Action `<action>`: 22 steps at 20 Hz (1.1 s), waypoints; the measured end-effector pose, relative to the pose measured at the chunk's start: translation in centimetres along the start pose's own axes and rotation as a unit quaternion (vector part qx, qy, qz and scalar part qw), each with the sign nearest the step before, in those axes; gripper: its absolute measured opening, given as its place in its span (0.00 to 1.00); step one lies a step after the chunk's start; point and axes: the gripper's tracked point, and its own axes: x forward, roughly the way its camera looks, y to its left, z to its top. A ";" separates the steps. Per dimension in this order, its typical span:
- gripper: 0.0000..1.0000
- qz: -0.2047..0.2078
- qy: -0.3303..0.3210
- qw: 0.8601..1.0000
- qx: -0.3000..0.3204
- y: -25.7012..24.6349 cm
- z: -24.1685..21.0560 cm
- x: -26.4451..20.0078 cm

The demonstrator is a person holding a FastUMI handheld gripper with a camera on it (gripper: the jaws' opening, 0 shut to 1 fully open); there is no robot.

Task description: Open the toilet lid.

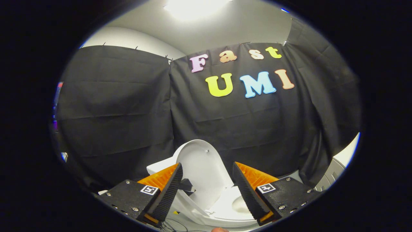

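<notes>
A white toilet (pixel 225 206) stands just beyond my fingers. Its lid (pixel 201 167) is raised, standing nearly upright and leaning back toward the black cloth wall, its inner face turned to me. The seat rim and part of the bowl (pixel 239 203) show below the lid, between the fingers. My gripper (pixel 207 166) is open, its fingers spread wide on either side of the lid, with nothing between them. The left fingertip (pixel 177 167) sits close to the lid's left edge, and I cannot tell whether it touches.
Black cloth (pixel 128 106) hangs all around behind the toilet. A white wall and a bright ceiling lamp (pixel 193 6) show above it. A pale ribbed object (pixel 331 174) sits at the right beside the cloth. Thin cables (pixel 175 224) lie on the floor below the left finger.
</notes>
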 end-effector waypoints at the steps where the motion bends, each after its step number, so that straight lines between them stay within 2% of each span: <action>1: 0.95 -0.005 -0.010 1.000 -0.004 -1.2 0.7 -0.8; 6: 0.95 -0.041 -0.043 0.998 -0.014 -6.8 2.2 -4.1; 13: 0.95 -0.092 -0.039 0.994 -0.031 -13.4 2.2 -7.5; 22: 0.95 -0.121 -0.027 0.991 -0.044 -16.8 0.1 -11.0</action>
